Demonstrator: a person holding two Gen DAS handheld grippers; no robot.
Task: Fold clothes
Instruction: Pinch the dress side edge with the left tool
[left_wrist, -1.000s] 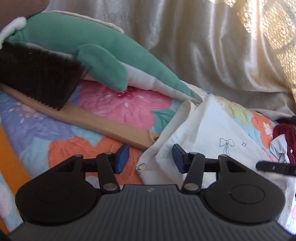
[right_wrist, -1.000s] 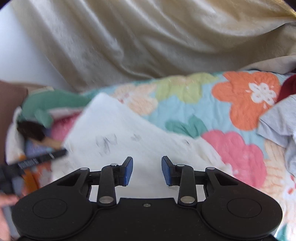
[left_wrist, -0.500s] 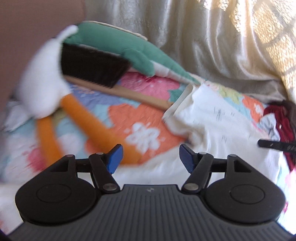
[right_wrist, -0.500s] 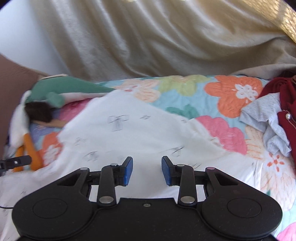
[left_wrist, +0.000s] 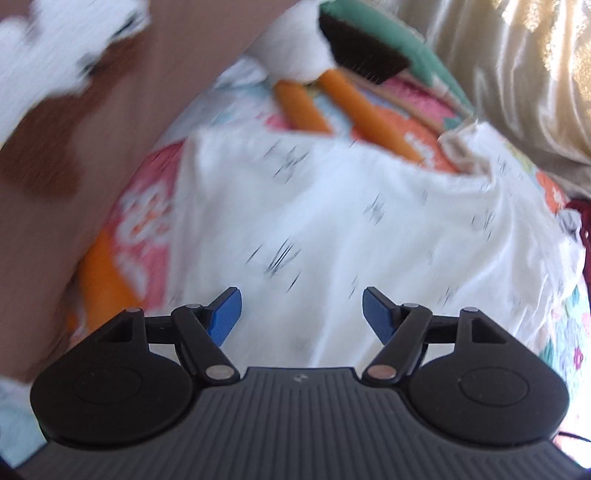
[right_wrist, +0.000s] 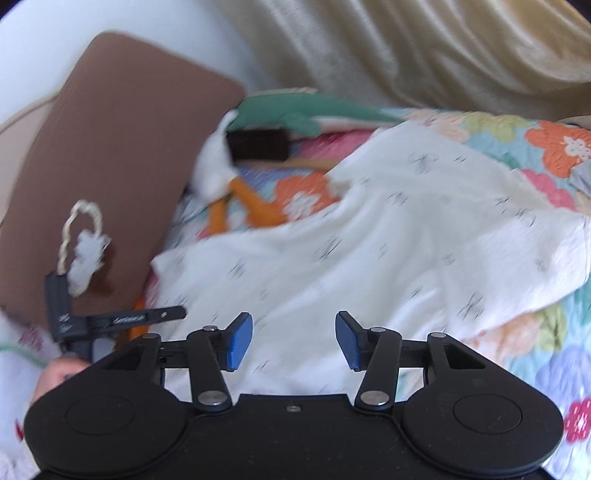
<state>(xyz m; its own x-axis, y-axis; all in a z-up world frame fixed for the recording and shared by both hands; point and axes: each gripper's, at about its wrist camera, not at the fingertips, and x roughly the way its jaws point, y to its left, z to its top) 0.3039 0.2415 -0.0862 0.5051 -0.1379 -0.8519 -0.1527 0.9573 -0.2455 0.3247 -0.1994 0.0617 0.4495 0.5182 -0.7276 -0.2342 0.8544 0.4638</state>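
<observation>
Crosswise, white garment (right_wrist: 388, 236) over floral quilt (right_wrist: 554, 144)

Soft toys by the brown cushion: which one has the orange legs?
The white plush toy, orange legs sprawling on the floral quilt; the other toy is green.

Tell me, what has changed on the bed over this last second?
Both views have swung toward the brown cushion, and more of the white printed garment spread on the flowered quilt shows. The left tool and right tool are opening wider, nothing between their blue pads. The wooden brush with dark bristles and the green plush toy stayed put.
</observation>
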